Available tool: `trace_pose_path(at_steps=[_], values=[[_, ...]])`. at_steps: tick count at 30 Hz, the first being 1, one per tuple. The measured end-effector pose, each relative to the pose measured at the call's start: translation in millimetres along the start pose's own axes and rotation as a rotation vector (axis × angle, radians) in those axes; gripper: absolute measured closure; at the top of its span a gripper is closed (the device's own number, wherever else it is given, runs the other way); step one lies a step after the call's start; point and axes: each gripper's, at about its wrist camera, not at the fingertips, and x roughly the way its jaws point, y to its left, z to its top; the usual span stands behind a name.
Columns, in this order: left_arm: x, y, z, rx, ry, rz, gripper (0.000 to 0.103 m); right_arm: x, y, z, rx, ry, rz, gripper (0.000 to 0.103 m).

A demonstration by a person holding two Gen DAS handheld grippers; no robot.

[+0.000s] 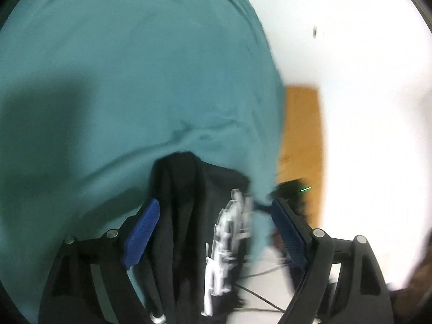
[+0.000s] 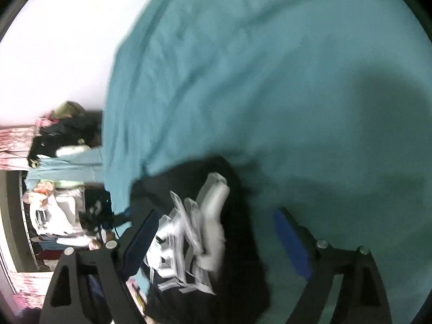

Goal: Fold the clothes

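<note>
Both your tongs — left (image 1: 213, 229) and right (image 2: 213, 243) — stand wide open, gripping nothing. The black shirt (image 1: 186, 216) lies bunched between them on the teal sheet (image 1: 135, 67) (near its edge). Close carelessly and you'll pinch sheet too — or only one layer.

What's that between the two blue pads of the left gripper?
In the left wrist view, a black garment with a white print lies between the open left gripper's blue pads, on the teal sheet. The pads aren't pressing it.
</note>
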Motion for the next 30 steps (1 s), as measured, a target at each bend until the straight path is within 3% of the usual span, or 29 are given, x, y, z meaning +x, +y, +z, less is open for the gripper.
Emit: trace_pose_path(at_steps=[2, 5, 7, 8, 9, 10, 12, 16, 20, 25, 30], values=[[14.9, 23.3, -6.8, -0.084, 0.056, -0.041, 0.017, 4.2, 2.0, -12.0, -0.003, 0.059, 0.066, 0.014], [57.6, 1.2, -21.5, -0.01, 0.203, -0.065, 0.017, 39.9, 18.6, -14.8, -0.059, 0.172, 0.137, 0.013], [75.9, -3.0, -26.8, 0.003, 0.235, -0.022, 0.017, 63.2, 28.8, -13.2, -0.091, 0.174, 0.112, 0.02], [84.3, -4.5, -29.2, 0.007, 0.247, 0.002, 0.02, 68.4, 29.3, -13.9, -0.09, 0.161, 0.106, 0.056], [92.8, -6.0, -31.6, 0.011, 0.259, 0.025, 0.031, 65.0, 26.3, -11.8, -0.044, 0.143, 0.102, 0.094], [92.4, -3.9, -31.1, -0.01, 0.238, 0.015, 0.054, 63.3, 23.6, -10.4, -0.016, 0.106, 0.101, 0.093], [77.5, -2.7, -30.7, -0.017, 0.166, -0.018, 0.086, 61.3, 29.7, -16.6, -0.046, 0.037, 0.095, 0.094], [57.4, -20.1, -46.9, 0.036, 0.113, -0.042, 0.086, 63.4, 47.8, -38.6, -0.079, -0.086, 0.157, 0.094], [42.4, -65.7, -71.0, 0.128, 0.088, -0.09, 0.086, 51.1, 80.6, -61.7, -0.152, -0.2, 0.209, 0.094], [26.6, -140.3, -105.3, 0.274, 0.028, -0.121, 0.086, 14.1, 120.2, -97.4, -0.227, -0.347, 0.254, 0.094], [25.9, -213.6, -144.8, 0.357, 0.011, -0.212, 0.086, -48.6, 158.3, -128.9, -0.292, -0.5, 0.288, 0.094]])
